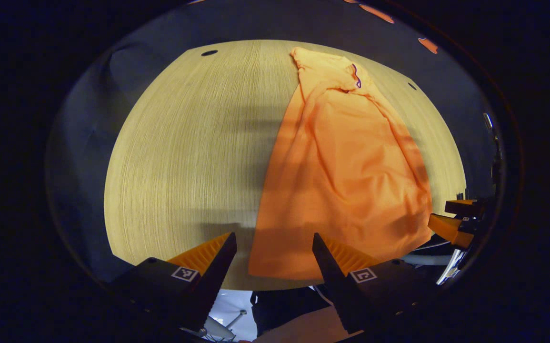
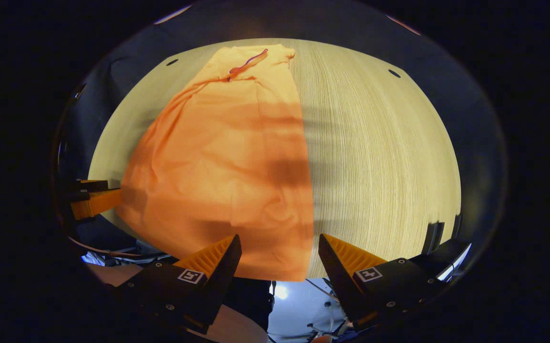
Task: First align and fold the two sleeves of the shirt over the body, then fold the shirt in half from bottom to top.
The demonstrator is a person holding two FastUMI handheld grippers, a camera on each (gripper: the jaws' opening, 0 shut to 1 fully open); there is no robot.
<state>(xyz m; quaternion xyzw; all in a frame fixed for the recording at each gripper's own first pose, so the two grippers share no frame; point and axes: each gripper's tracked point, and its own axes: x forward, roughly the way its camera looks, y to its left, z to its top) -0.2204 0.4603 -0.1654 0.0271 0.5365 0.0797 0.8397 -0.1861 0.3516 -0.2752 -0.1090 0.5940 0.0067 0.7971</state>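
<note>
An orange shirt (image 1: 346, 171) lies flat on the light wooden table (image 1: 184, 157), collar at the far end, both sleeves folded over the body into a long strip. My left gripper (image 1: 275, 250) hovers open over the near hem's left corner, with nothing between its fingers. In the right gripper view the same shirt (image 2: 222, 162) stretches away from me, and my right gripper (image 2: 279, 250) stands open above the hem's right corner. The other gripper (image 1: 455, 219) shows at the right edge of the left gripper view, and the left one (image 2: 89, 197) at the left edge of the right gripper view.
Round table edge (image 2: 365, 274) runs just under both grippers, with floor and chair parts below it. Small dark holes (image 1: 209, 53) sit near the table's far rim. Bare wood lies left of the shirt in the left gripper view, right of it in the right one.
</note>
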